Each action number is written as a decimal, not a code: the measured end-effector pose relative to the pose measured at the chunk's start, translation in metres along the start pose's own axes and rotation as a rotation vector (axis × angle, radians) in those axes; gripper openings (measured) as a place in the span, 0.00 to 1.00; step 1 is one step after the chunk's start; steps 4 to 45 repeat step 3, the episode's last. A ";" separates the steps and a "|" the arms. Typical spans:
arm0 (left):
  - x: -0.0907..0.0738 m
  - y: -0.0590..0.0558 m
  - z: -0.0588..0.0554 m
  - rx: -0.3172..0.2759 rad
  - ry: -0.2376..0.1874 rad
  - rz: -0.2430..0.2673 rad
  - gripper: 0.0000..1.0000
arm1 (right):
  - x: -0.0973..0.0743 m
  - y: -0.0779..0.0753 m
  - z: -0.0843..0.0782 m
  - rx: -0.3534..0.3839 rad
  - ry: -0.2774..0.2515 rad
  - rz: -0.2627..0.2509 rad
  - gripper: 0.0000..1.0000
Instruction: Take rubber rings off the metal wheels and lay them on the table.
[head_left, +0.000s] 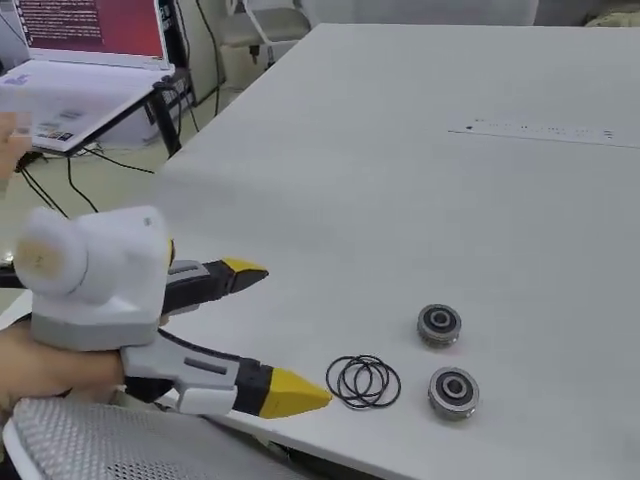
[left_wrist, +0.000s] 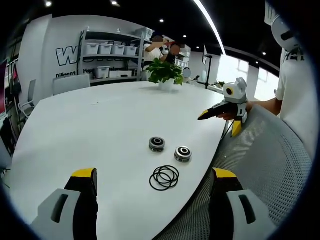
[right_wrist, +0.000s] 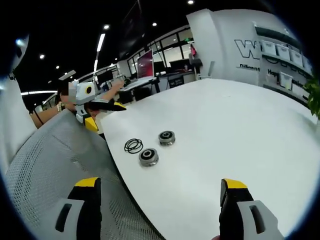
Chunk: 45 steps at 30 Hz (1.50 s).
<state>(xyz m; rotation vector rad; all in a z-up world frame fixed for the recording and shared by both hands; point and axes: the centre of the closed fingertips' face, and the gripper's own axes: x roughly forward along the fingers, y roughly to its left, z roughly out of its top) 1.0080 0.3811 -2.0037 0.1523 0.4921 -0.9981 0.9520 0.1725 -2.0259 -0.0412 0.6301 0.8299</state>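
The left claw (head_left: 285, 335) hung released at the near edge of the white counter (head_left: 400, 150), its two yellow-tipped jaws spread wide with nothing between them. A hand (head_left: 50, 365) held it from the left of the head view, and it pointed along the counter toward the work. Just ahead of its lower jaw tip lay the black rubber rings (head_left: 364, 381), a small cluster of thin hoops overlapping one another flat on the counter, close to its edge. How many there were could not be counted surely.

Just beyond the rings sat the two metal wheels, side by side but apart. One wheel (head_left: 439, 325) lay farther in from the edge, and the other wheel (head_left: 454, 391) lay nearer the edge, beside the rings. In its own view the left claw framed the rings between its jaws, with the wheels behind them.

The right claw (right_wrist: 161, 184) was also released, jaws wide apart and gripping nothing, held off the counter's edge well apart from the wheels and aimed at them.

A grey mesh chair back (head_left: 120, 440) showed under the left claw. An open laptop (head_left: 90, 30) stood on a separate stand past the counter's far left corner, and a potted plant (left_wrist: 161, 72) stood at the counter's far end.
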 end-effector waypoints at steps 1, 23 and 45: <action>0.000 0.000 0.001 0.000 -0.004 0.000 0.92 | 0.000 -0.001 0.000 -0.006 0.002 -0.005 0.99; 0.000 0.001 0.002 -0.001 -0.012 -0.001 0.91 | -0.001 0.000 0.000 -0.018 0.009 -0.003 0.98; 0.000 0.001 0.002 -0.001 -0.012 -0.001 0.91 | -0.001 0.000 0.000 -0.018 0.009 -0.003 0.98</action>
